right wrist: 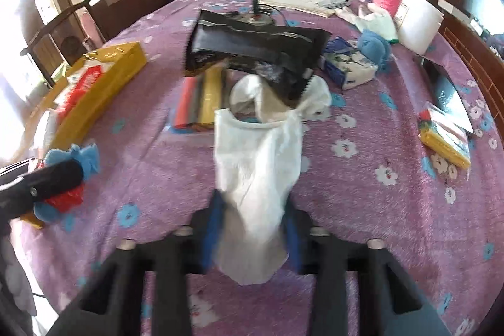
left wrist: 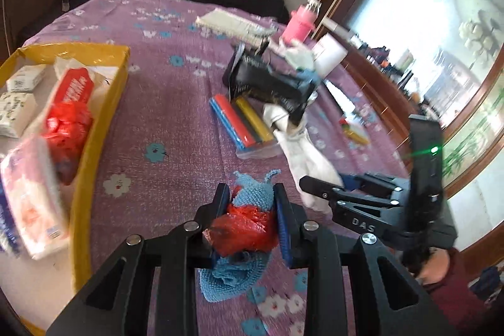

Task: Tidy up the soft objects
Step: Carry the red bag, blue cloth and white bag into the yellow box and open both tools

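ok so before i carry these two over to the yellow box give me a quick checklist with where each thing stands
1. Left tongs gripping: ok, shut on the blue knitted cloth and red plastic bag together.
2. Right tongs gripping: ok, closed on the lower end of the white sock.
3. Sock free of clutter: not ok, its top lies against the black pouch, which overlaps it.
4. Room in the yellow box: cannot tell, it already holds tissue packs and another red bag, and part of it is out of frame.
5. Path to the box: ok, only bare purple bedspread between the left tongs and the box.
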Motion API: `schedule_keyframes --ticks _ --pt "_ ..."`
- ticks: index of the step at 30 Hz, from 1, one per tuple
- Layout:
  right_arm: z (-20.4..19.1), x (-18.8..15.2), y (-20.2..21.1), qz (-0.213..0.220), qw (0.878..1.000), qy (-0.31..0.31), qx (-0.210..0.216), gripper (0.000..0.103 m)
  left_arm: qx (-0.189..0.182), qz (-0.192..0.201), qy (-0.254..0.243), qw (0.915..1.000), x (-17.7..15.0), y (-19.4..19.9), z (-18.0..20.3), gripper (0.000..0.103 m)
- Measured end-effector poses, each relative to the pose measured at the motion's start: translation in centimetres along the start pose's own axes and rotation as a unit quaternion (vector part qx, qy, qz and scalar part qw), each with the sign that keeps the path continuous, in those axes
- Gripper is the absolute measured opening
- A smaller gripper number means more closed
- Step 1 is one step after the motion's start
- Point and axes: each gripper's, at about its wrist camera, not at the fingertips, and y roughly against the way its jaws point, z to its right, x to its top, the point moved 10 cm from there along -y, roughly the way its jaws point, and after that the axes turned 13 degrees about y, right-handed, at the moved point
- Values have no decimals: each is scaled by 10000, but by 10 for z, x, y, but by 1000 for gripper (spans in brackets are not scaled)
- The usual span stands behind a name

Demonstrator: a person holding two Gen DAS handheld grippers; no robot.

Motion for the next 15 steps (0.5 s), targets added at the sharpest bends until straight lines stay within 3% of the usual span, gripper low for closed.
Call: schedule_keyframes --ticks 2,7,15 --pt "-3 2 11 111 9999 83 -72 19 -166 138 161 9996 7 20 -5 27" --pt "-19 11 36 373 9990 239 1 18 -140 597 441 9971 34 75 -39 27" --pt "-68 49 72 897 9940 410 465 17 925 1183 1068 9829 79 142 -152 27"
